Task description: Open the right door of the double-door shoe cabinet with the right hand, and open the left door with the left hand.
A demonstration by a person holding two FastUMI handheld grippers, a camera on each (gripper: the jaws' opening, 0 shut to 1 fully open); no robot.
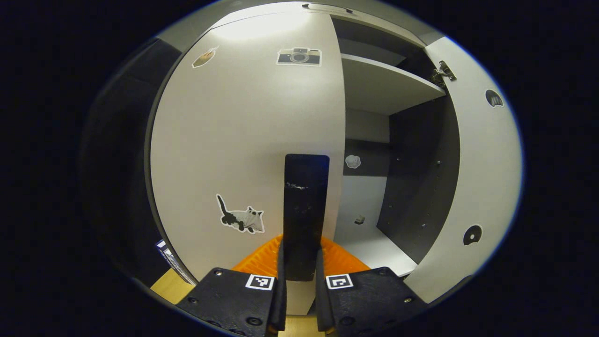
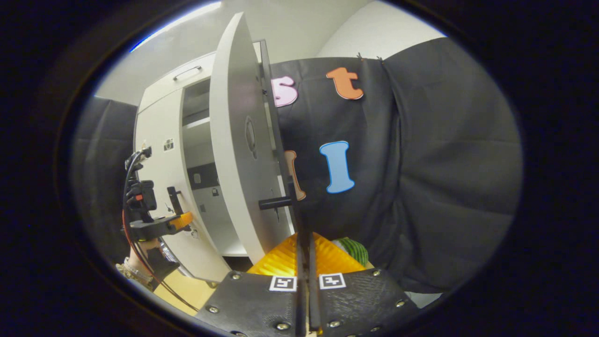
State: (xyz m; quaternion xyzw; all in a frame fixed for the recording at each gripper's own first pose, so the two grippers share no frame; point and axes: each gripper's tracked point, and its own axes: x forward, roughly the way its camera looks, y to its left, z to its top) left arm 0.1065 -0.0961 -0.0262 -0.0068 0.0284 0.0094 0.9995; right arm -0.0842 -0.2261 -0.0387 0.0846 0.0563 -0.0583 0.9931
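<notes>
The white shoe cabinet's left door [image 1: 243, 140], with several stickers, stands closed or nearly so. Its flat black handle [image 1: 306, 206] runs up between the fingers of my left gripper [image 1: 302, 255], which is shut on the handle's lower end. The right door [image 1: 482, 178] is swung wide open, baring a shelf [image 1: 383, 84] and the dark inner wall. In the right gripper view that door [image 2: 234, 154] is seen edge-on. My right gripper [image 2: 304, 248] is shut on the thin bar of its handle [image 2: 281, 202]. The left gripper [image 2: 159, 224] and the hand holding it are seen at the left door.
Black cloth wall [image 2: 421, 164] hangs close behind the open right door. A green striped object [image 2: 352, 250] lies low beside the right gripper. Two small items [image 1: 353, 161] [image 1: 359, 219] sit inside the cabinet. Wooden floor [image 1: 173, 285] lies below the left door.
</notes>
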